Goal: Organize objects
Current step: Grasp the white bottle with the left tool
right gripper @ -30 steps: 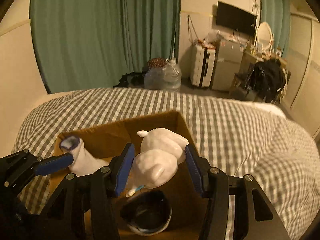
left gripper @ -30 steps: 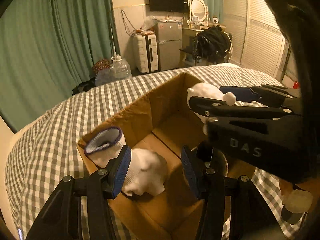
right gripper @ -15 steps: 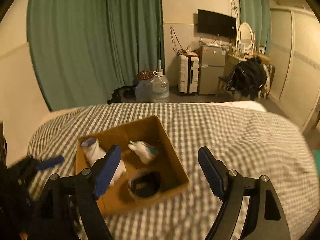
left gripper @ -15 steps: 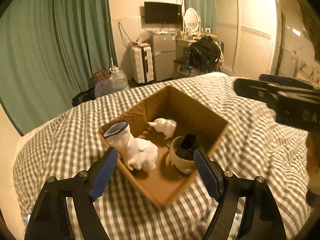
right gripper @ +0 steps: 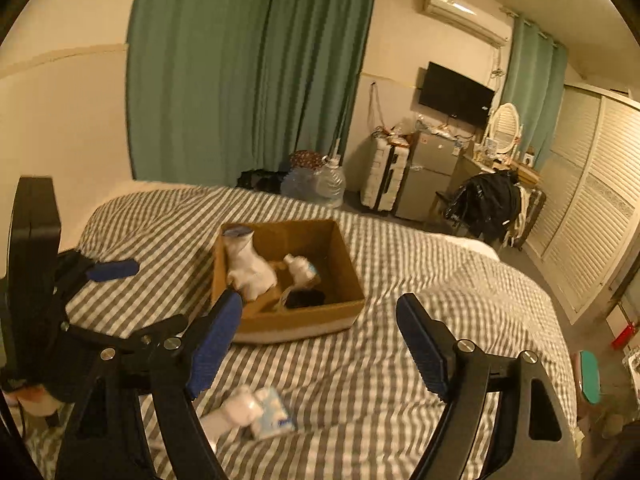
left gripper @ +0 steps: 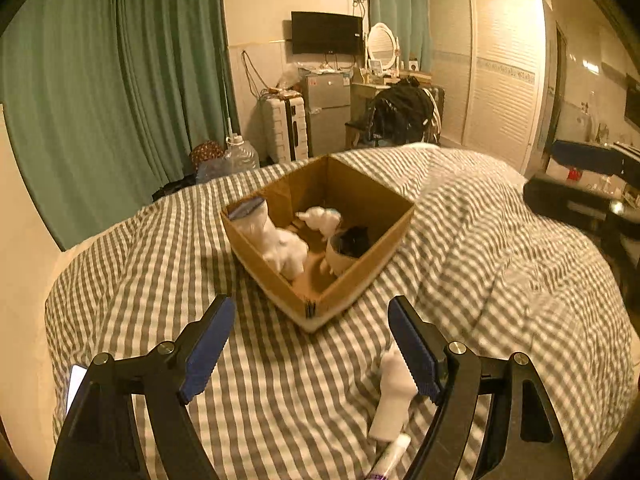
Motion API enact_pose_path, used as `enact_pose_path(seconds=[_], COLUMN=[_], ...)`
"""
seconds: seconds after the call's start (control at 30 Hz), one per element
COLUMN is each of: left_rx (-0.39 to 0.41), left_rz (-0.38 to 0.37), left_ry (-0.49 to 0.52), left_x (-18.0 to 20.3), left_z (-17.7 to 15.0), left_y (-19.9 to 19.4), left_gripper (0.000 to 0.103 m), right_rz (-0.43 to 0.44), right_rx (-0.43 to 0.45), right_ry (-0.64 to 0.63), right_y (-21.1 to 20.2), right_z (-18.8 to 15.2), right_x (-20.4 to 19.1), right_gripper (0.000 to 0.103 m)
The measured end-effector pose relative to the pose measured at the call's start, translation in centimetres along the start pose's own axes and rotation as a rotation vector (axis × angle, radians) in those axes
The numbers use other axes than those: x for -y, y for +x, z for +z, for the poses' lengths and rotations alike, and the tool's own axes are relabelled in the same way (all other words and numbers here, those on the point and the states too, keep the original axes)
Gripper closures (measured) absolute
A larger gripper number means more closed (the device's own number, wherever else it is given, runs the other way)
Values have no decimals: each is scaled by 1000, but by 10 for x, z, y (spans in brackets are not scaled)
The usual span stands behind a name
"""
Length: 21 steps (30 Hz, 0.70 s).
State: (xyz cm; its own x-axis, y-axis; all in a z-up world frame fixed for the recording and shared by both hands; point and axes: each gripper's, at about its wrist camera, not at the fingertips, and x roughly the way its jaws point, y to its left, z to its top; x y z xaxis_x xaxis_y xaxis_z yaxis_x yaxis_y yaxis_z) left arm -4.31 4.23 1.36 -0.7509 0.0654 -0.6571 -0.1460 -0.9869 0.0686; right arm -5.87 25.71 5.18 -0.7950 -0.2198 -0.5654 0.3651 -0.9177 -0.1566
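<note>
An open cardboard box (left gripper: 356, 280) (right gripper: 340, 316) stands on the checked bed. It holds a white sock with a blue cuff (left gripper: 272, 236) (right gripper: 246, 266), a small white rolled item (left gripper: 322, 218) (right gripper: 300, 268) and a round container with a dark inside (left gripper: 348, 246) (right gripper: 304, 298). My left gripper (left gripper: 310, 340) is open and empty, well back from the box. My right gripper (right gripper: 320, 348) is open and empty, also back from it. A white sock (left gripper: 390, 396) (right gripper: 234, 410) and a small tissue pack (right gripper: 272, 412) lie on the bed near the grippers.
The checked bedcover (left gripper: 500, 280) slopes off at its edges. A green curtain (left gripper: 100, 100), water jugs (right gripper: 326, 184), a suitcase (left gripper: 286, 128), a small fridge (left gripper: 326, 112) and a chair with dark clothes (right gripper: 488, 204) stand beyond the bed. A phone (left gripper: 76, 380) lies at the left edge.
Both grippers have let go of the white items, which now lie in the box, and have pulled up and back from it with jaws wide open.
</note>
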Motion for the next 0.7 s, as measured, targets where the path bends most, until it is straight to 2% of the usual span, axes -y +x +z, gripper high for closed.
enact_pose_path(seconds=[0.17,0.3,0.53,0.7], left_rx=[-43,-97,-248,-292], left_rz=[11,-5,-114,-155], left_ry=[20,70,101,117], left_x=[10,25,47,58], left_z=[-26,-48,-85,-95], left_y=[24,51,97,108], left_gripper=[21,21,21,21], right_rz=[15,20,13,31], right_rx=[-59,-136,-237,-267], right_ry=[-19,-7,14,21], right_y=[19,52,94,111], right_z=[-37,-70,-107,-119], right_x=[-10,-11,-1,0], right_gripper=[24,24,24,24])
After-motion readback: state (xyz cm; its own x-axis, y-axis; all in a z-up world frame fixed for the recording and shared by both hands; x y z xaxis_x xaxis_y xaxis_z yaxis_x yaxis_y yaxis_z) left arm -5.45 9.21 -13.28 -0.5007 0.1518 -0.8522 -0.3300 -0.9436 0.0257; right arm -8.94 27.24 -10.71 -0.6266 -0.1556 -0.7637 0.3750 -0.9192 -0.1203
